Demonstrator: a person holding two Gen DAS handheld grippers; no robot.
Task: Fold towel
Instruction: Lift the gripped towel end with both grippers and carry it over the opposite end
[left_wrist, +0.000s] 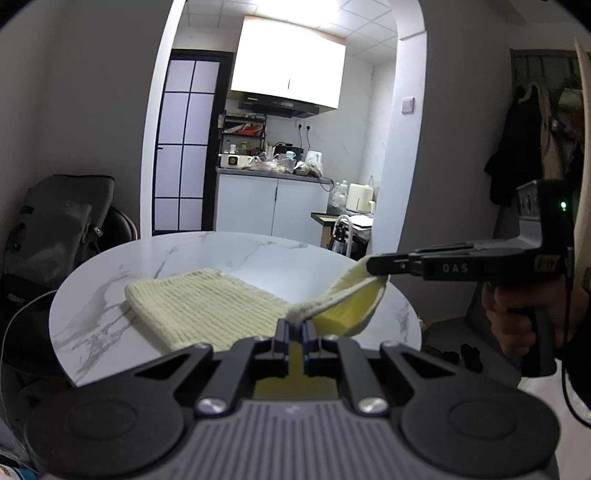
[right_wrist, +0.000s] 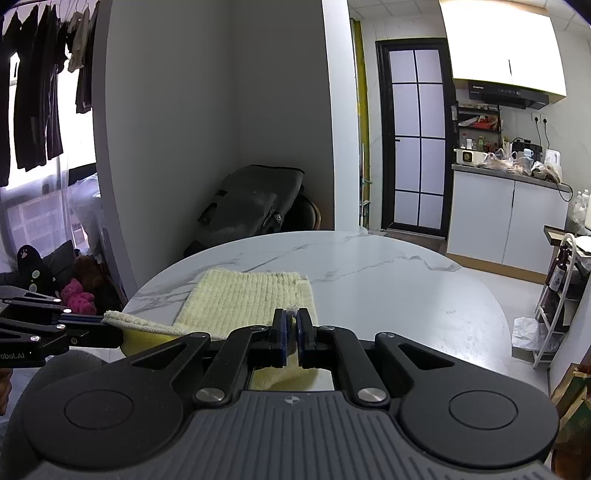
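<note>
Towel (left_wrist: 207, 306) on table (left_wrist: 258, 254), near edge raised.

Right gripper (right_wrist: 291, 325), lower centre of frame, jaws closed on the near edge of a pale yellow towel (right_wrist: 243, 295) spread over a round marble table (right_wrist: 388, 280). Left gripper (right_wrist: 110, 325), entering at lower left, pinches the towel's raised corner

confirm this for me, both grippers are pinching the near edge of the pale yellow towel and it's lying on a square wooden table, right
Only the table is wrong: it is a round white marble-look table, as the right wrist view shows. The left gripper and right gripper are both shut on the near edge of the pale yellow towel.
</note>
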